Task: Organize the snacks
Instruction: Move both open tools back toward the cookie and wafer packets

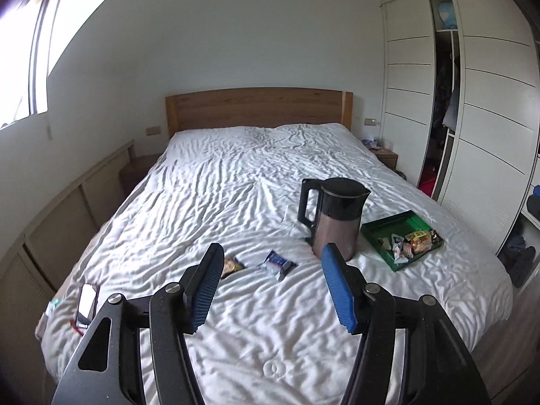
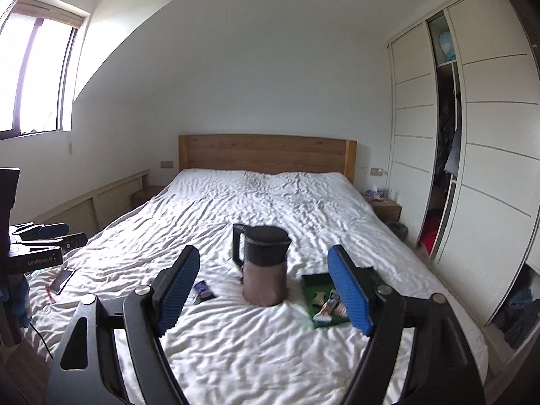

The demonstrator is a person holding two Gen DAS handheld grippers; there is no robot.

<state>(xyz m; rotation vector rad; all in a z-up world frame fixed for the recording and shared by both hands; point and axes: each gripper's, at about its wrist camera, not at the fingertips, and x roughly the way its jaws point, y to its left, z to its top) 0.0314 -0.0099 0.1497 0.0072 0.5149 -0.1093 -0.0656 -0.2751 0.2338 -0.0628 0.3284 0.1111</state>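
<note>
A green tray [image 1: 384, 227] [image 2: 310, 281] lies on the white bed, right of a dark kettle, with several snack packets [image 1: 413, 243] [image 2: 329, 305] in it. Two loose snacks lie on the sheet left of the kettle: a blue-and-white packet [image 1: 277, 263] [image 2: 202, 291] and a yellow-brown packet [image 1: 231, 266], partly hidden behind a finger. My left gripper [image 1: 271, 270] hovers above the bed's near half, open, nothing between its blue pads. My right gripper [image 2: 265, 276] is open and empty too, held back from the kettle. The left gripper [image 2: 72, 234] also shows at the left edge of the right wrist view.
The kettle [image 1: 334, 217] [image 2: 265, 266] stands upright mid-bed between the loose snacks and the tray. A phone [image 1: 86, 303] [image 2: 62, 280] lies near the bed's left edge. A wooden headboard [image 1: 258, 108], nightstands and a part-open wardrobe [image 1: 445, 94] ring the bed.
</note>
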